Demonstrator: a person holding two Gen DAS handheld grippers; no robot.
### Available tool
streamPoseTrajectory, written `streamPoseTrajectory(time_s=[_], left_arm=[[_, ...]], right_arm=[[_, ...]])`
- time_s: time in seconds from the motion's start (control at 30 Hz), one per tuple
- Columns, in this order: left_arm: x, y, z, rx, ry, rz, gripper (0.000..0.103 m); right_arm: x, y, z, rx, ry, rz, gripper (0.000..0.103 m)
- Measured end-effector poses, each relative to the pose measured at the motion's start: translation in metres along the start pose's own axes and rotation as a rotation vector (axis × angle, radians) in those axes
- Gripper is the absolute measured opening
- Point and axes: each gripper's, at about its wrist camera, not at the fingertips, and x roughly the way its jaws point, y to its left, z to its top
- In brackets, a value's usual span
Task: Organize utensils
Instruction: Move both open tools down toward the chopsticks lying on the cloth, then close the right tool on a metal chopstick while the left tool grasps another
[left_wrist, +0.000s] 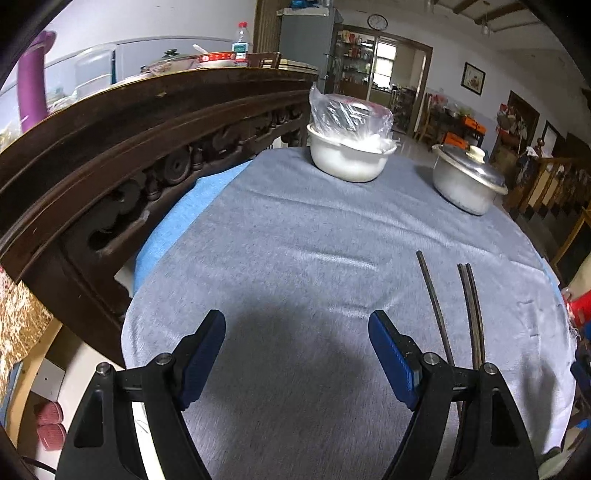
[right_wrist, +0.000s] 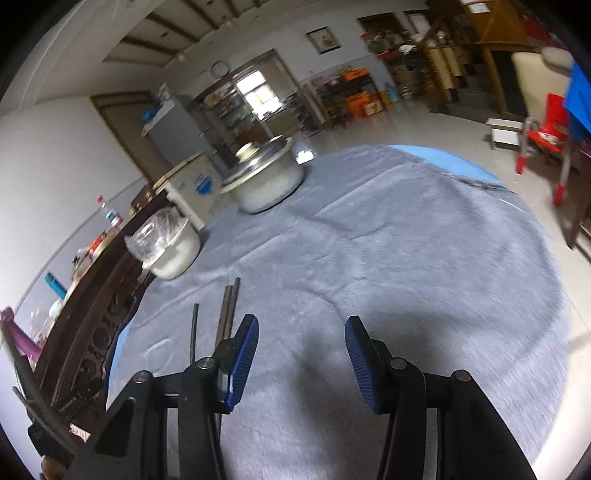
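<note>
three dark, thin chopsticks (left_wrist: 466, 306) are lying on the grey cloth-covered round surface (left_wrist: 295, 240) in front of me, one stick alone and the other two pressed side by side, all pointing roughly away from the cameras. in my left wrist view they are sitting just to the right of the left gripper (left_wrist: 297, 350), their near ends passing behind its right finger. in my right wrist view the same chopsticks (right_wrist: 226, 317) are lying just to the left of the right gripper (right_wrist: 301, 354), their near ends hidden behind its left finger.

i am keeping both sets of blue-padded fingers released. the left fingers (left_wrist: 207, 354) are standing wide apart over bare cloth with nothing between them. the right fingers (right_wrist: 243, 358) are standing somewhat narrower, also with only cloth between the pads. neither gripper is touching the chopsticks as far as i can tell.

farther off, a white plastic bowl covered by a clear plastic bag (left_wrist: 349, 147) is sitting near a dark carved wooden sideboard (left_wrist: 129, 147), and a round metal pot with a lid (left_wrist: 469, 181) is sitting beside it, well apart from the chopsticks. a lighter blue cloth (right_wrist: 443, 158) is showing under the grey one at the edge.
</note>
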Motion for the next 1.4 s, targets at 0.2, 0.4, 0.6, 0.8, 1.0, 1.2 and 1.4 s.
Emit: streamPoseTrajectory(time_s=[0.2, 0.4, 0.6, 0.8, 1.0, 1.2, 1.4], left_arm=[[0.012, -0.012, 0.016, 0.058, -0.001, 0.0, 0.08], [0.035, -0.027, 0.038, 0.093, 0.047, -0.05, 0.08], [0.06, -0.042, 0.053, 0.116, 0.123, -0.088, 0.08], [0.077, -0.044, 0.057, 0.122, 0.187, -0.102, 0.08], [0.087, -0.04, 0.063, 0.107, 0.216, -0.113, 0.08], [0.091, -0.045, 0.069, 0.118, 0.222, -0.131, 0.08], [0.104, -0.064, 0.084, 0.127, 0.274, -0.189, 0.078]], right_arm=[[0.063, 0.022, 0.03, -0.063, 0.161, 0.095, 0.05], [0.137, 0.046, 0.06, -0.071, 0.315, 0.157, 0.036], [0.201, 0.074, 0.072, -0.09, 0.46, 0.11, 0.03], [0.243, 0.095, 0.078, -0.083, 0.544, 0.054, 0.025], [0.263, 0.107, 0.079, -0.105, 0.583, -0.029, 0.021], [0.273, 0.116, 0.076, -0.162, 0.595, -0.119, 0.011], [0.275, 0.126, 0.073, -0.253, 0.613, -0.155, 0.009]])
